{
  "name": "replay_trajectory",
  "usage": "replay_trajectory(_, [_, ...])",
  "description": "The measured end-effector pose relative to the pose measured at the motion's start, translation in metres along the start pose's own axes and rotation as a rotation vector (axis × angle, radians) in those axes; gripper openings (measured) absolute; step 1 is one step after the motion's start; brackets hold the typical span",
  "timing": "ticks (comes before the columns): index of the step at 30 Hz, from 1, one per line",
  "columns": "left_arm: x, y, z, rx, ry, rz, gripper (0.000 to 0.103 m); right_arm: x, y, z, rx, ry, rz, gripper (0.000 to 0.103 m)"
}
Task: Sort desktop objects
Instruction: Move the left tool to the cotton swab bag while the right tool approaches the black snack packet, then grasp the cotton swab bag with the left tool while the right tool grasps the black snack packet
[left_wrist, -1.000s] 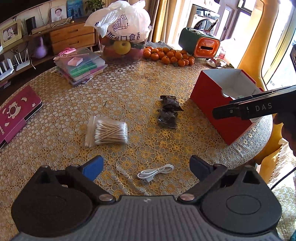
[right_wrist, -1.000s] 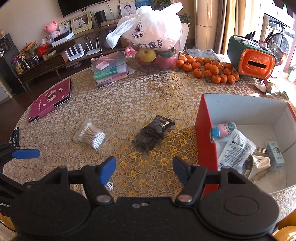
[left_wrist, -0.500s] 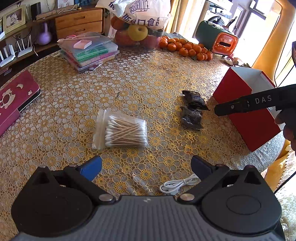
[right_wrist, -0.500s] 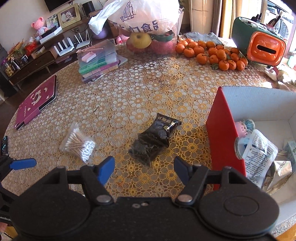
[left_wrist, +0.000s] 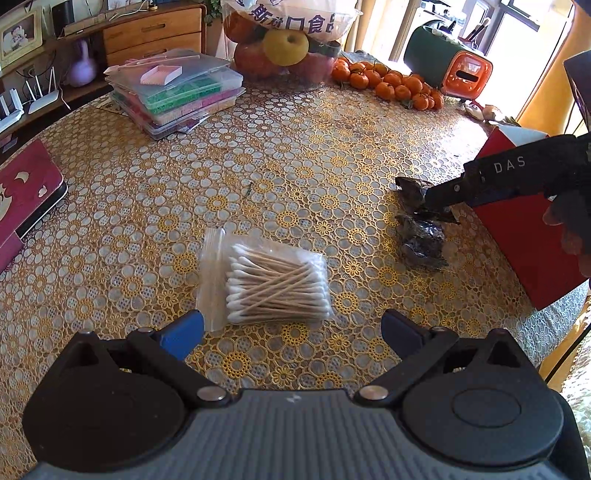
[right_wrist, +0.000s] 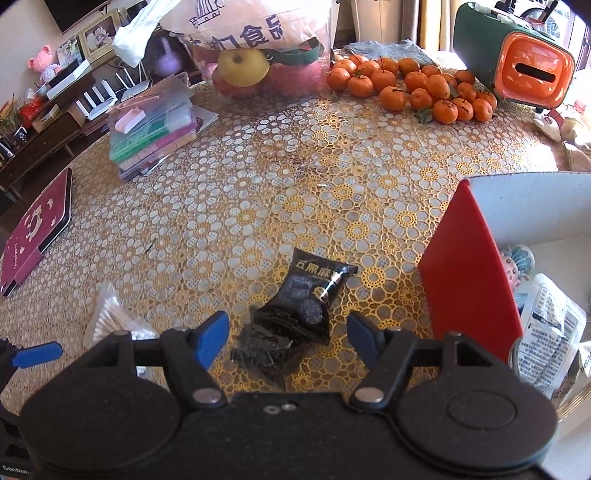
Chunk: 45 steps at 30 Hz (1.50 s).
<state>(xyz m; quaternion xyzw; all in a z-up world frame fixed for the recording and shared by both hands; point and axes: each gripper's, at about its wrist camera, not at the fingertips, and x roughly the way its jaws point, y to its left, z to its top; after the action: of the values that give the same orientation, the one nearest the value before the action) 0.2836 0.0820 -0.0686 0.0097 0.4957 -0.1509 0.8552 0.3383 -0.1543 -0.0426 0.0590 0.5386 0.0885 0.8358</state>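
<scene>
In the left wrist view the left tongs (left_wrist: 291, 330) fill the bottom of the frame with the jaws spread wide and nothing between the blue pads. Just above them, at lower centre, a clear zip bag of cotton swabs (left_wrist: 271, 282) lies flat on the tabletop (left_wrist: 258, 166), near the left pad but apart from it. At centre right a pair of black snack packets (left_wrist: 421, 240) lies on the gold flower-patterned cover, and the right tongs (left_wrist: 439, 197) reach in from the right edge just over their upper end — whether a tip touches the wrapper cannot be told from here. Behind those tongs, at the right edge, stands a red box (left_wrist: 532, 251).

In the right wrist view the right tongs (right_wrist: 288, 332) are also wide open and grip nothing. The black snack packets (right_wrist: 295, 314) lie at lower centre between the two pads, clear of both. The red box (right_wrist: 469, 280) sits at the right, its white inside holding a small figurine (right_wrist: 517, 262) and a white printed pouch (right_wrist: 550, 328). The bag of cotton swabs (right_wrist: 110, 319) shows at lower left, with one blue pad of the left tongs (right_wrist: 37, 353) at the left edge.

Along the top of both views are a heap of tangerines (right_wrist: 410, 88), a bagged bowl of fruit (right_wrist: 255, 48), stacked clear plastic cases (right_wrist: 155, 125) and — at the left edge — a maroon case (right_wrist: 33, 232).
</scene>
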Motion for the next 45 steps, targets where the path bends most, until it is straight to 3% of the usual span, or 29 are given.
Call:
replay_trajectory(19, [0.042, 0.006, 0.011, 0.045, 0.023, 0.043, 0.103, 0.042, -0.009, 0.016, 0.025, 0.032, -0.043, 0.068])
replay_trajectory(28, [0.047, 0.008, 0.013, 0.045, 0.005, 0.056, 0.101, 0.045, -0.007, 0.016, 0.014, 0.04, -0.045, 0.054])
replay_trajectory(36, [0.046, 0.005, 0.012, 0.057, -0.009, 0.073, 0.093, 0.043, -0.007, 0.016, 0.017, 0.035, -0.05, 0.043])
replay_trajectory(45, [0.041, 0.001, 0.012, 0.055, -0.015, 0.053, 0.073, 0.038, -0.008, 0.012, 0.011, 0.023, -0.051, 0.034])
